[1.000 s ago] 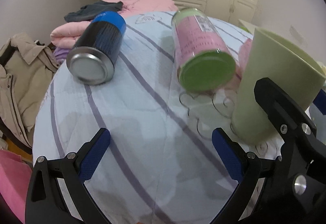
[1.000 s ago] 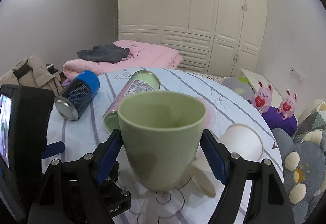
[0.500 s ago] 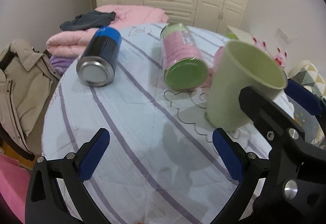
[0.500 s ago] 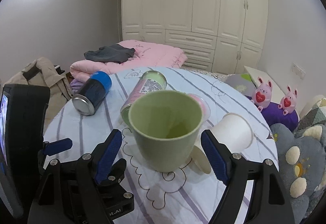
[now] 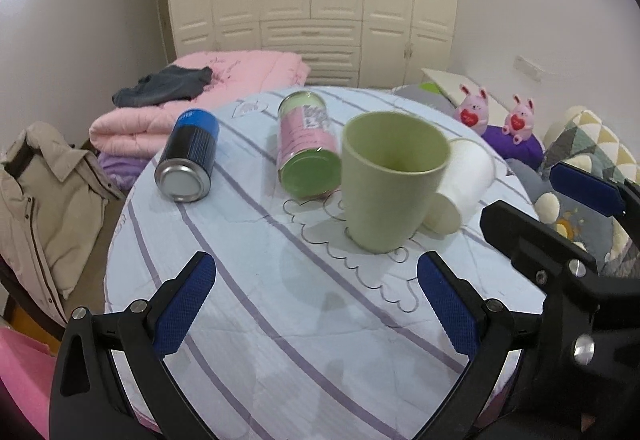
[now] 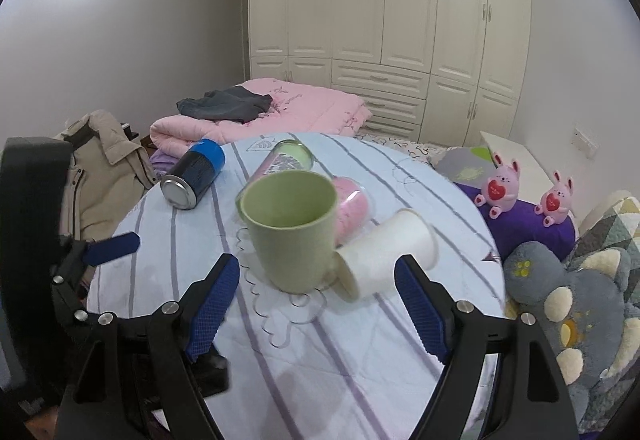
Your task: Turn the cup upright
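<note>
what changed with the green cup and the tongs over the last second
The right tongs let go of the green cup and backed away from it; they were closed around its sides a second ago and now stand open, clear of it. The left tongs pulled back too, still open. The cup stayed upright on the tablecloth. The blue can, pink canister and white paper cup still lie on their sides.

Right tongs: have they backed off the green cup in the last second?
Yes. The right tongs pulled back toward the near table edge; the green cup, once between the pads, now stands beyond them, upright.

Both grippers (image 5: 316, 304) (image 6: 318, 306) agape, empty.
</note>
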Demonstrator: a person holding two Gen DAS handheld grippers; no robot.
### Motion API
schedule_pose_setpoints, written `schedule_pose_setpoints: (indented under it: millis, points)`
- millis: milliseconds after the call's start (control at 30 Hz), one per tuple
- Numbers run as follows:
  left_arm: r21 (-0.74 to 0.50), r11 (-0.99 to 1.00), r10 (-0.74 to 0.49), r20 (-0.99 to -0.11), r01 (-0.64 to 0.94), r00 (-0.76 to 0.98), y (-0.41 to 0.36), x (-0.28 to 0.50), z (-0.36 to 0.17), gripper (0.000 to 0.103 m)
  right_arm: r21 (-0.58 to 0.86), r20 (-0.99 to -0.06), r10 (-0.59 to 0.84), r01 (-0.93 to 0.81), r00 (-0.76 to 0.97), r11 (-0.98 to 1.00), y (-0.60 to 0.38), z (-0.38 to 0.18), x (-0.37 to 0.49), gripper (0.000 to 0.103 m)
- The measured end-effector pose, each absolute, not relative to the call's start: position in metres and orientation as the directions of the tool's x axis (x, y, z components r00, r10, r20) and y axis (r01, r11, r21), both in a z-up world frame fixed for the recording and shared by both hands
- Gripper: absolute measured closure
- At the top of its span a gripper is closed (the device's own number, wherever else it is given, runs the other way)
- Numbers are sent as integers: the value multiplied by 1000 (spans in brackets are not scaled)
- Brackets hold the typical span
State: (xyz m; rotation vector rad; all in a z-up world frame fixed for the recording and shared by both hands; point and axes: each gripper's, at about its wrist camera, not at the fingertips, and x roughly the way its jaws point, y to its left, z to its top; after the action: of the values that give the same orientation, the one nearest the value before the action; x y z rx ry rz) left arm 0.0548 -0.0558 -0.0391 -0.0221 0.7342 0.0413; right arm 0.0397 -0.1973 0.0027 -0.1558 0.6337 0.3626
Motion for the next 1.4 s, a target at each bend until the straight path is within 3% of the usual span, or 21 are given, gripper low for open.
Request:
schedule_pose_setpoints:
  millis: [167,433,867,1400]
  points:
    - [10,1000,28,-654,-28,756,-69,48,-31,1,-30,-587,257,-338,768,941,-218,3,42,21]
    - [13,1000,26,-647,-23,762,-78,43,-27,1,98,-587,272,-267,762,959,-249,1,50,21]
    - [31,999,41,-610,-28,791,-90,40,-21,1,110,-578,260,-242,773,964,-256,0,41,21]
    - [51,997,71,-535,-52,842,-95,31,-10,1,126,-494,274,-244,825,962,-260,12,28,21]
